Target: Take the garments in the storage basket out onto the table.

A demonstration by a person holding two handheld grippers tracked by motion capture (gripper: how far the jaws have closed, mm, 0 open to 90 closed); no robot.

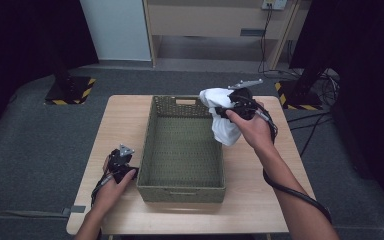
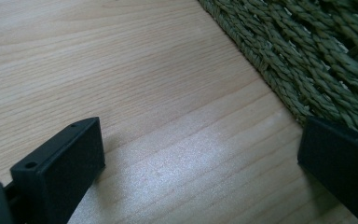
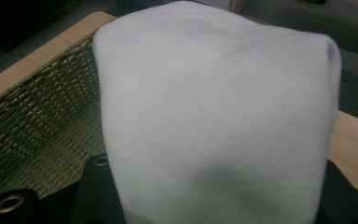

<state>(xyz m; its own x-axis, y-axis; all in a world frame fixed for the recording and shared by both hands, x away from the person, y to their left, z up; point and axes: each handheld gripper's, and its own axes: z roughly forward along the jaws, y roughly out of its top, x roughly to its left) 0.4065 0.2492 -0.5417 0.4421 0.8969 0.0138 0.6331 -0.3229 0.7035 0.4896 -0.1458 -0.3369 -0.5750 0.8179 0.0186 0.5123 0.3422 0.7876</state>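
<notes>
Cloth above basket's right rim

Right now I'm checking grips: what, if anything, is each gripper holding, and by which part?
The right gripper holds a white cloth by its bunched upper part; the left gripper holds nothing.

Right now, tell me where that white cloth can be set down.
The green woven basket is empty, so its floor is free. Bare table lies right of it, by the near edge. It is crowded at the basket's near left corner, where the left hand-held gripper rests open. The right hand-held gripper holds the white cloth.
</notes>
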